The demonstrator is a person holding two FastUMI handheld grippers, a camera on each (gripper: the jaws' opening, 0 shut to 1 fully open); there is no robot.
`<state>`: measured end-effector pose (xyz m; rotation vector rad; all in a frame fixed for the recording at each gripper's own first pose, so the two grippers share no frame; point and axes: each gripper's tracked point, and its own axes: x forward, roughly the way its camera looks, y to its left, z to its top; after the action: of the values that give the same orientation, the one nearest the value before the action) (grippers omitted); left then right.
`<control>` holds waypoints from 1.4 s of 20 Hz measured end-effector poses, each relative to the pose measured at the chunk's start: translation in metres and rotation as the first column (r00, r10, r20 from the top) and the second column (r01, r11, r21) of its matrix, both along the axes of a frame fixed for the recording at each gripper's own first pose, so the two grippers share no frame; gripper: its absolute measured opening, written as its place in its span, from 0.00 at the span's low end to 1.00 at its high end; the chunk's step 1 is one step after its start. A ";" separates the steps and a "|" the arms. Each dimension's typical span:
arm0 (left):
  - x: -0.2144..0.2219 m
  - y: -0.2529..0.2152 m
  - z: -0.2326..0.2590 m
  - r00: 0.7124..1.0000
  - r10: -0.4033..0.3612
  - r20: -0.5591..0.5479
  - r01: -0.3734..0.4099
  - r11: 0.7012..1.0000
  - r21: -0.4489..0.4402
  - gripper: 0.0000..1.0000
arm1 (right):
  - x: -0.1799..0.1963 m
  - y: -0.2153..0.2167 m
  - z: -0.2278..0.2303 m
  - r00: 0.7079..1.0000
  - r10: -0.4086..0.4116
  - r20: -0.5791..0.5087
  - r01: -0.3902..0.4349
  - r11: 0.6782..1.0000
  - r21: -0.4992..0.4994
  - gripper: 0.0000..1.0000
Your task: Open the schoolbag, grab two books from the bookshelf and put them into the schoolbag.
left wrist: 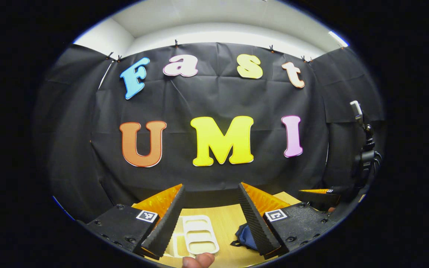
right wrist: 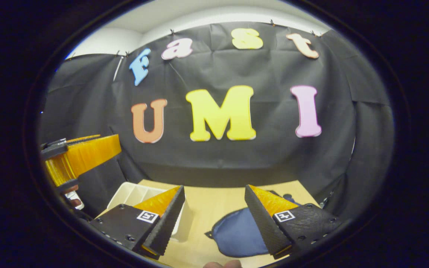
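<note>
Both hand-held grippers open | schoolbag (right wrist: 237,232) on table (right wrist: 214,203)

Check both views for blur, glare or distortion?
Left gripper view: sharp, strong fisheye bending at the edges, ceiling light blown out, tray washed pale. Right gripper view: same bending, left gripper at the rim slightly soft, schoolbag evenly lit, no glare.

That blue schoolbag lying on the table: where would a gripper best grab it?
Probably the small dark tab at the schoolbag's left edge, coming down from above with the right gripper, which hovers open over it. The bag lies flat on the table, so its body offers little to pinch.
</note>
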<state>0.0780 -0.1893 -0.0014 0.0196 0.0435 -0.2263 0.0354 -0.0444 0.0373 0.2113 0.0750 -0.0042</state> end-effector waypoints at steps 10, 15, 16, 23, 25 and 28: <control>-0.040 0.075 0.055 0.982 0.142 0.126 -0.142 0.990 -0.012 0.97 | -0.014 0.040 0.063 0.980 -0.023 0.200 0.018 1.000 0.025 0.99; -0.047 0.101 0.084 0.966 0.191 0.173 -0.190 0.982 -0.025 0.94 | -0.015 0.061 0.086 0.977 0.028 0.211 -0.023 0.999 -0.023 0.94; -0.046 0.107 0.085 0.964 0.200 0.177 -0.199 0.980 -0.026 0.96 | -0.016 0.062 0.096 0.972 0.024 0.235 -0.017 0.999 -0.031 0.95; -0.060 0.117 0.099 0.951 0.221 0.218 -0.205 0.975 -0.090 0.96 | -0.029 0.071 0.110 0.953 0.021 0.303 -0.030 0.999 0.023 0.96; -0.063 0.119 0.096 0.952 0.224 0.207 -0.209 0.974 -0.093 0.96 | -0.033 0.072 0.104 0.955 0.025 0.296 -0.029 1.000 0.009 0.96; -0.064 0.113 0.101 0.948 0.221 0.228 -0.209 0.975 -0.075 0.96 | -0.040 0.073 0.099 0.958 0.024 0.286 -0.025 1.000 0.000 0.94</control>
<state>0.0141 -0.0760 0.0992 -0.0081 -0.1960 -0.0052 -0.0041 0.0286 0.1361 0.2131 -0.2112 0.0512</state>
